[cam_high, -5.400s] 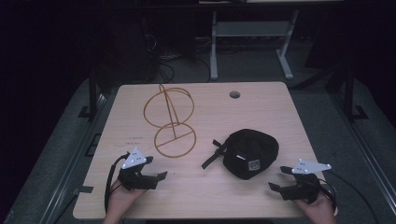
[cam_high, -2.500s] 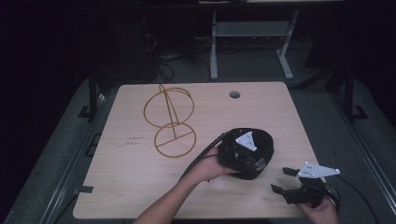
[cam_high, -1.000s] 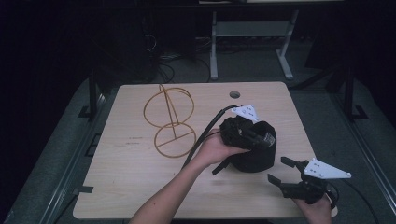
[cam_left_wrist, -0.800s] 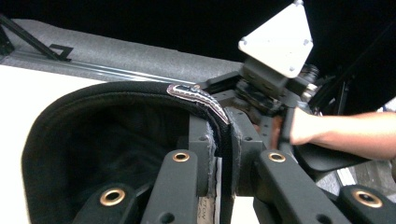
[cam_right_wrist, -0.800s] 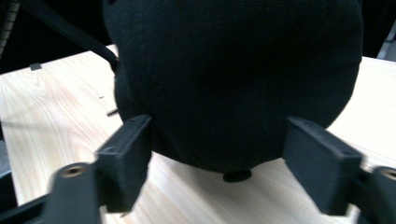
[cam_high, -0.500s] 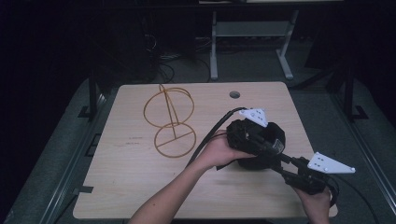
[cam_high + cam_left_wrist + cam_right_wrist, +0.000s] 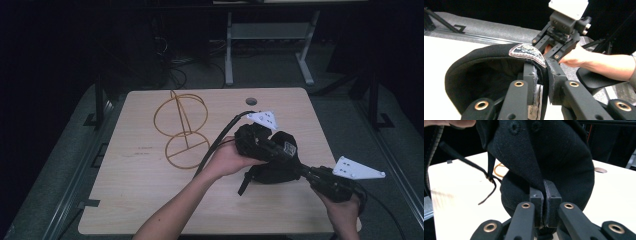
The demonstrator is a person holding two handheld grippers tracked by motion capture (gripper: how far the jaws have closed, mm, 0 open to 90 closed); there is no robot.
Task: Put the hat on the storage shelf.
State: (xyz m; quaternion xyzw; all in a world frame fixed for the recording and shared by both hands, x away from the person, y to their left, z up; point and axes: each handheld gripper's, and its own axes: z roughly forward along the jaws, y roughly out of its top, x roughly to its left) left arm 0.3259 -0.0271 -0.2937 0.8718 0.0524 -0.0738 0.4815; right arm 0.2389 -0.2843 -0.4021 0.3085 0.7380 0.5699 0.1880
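Observation:
A black cap (image 7: 272, 171) is held up off the table between both grippers, right of centre. My left gripper (image 7: 286, 150) comes in from the left and is shut on the cap's rim (image 7: 474, 70), right by a shiny patch (image 7: 527, 51). From the right, my right gripper (image 7: 303, 171) is shut on a fold of the cap's fabric (image 7: 554, 152). In the left gripper view the right gripper (image 7: 550, 53) meets the cap from the far side. A thin strap (image 7: 484, 175) dangles from the cap.
A gold wire stand (image 7: 182, 127) of two rings stands left of centre on the wooden table (image 7: 140, 190). A round cable hole (image 7: 251, 101) sits near the far edge. Metal frame legs (image 7: 230, 55) stand on the floor beyond the table.
Both grippers started at the near edge. The left one reached the cap, shut on it and lifted it. In the last half second the right one closed in and shut on the cap.

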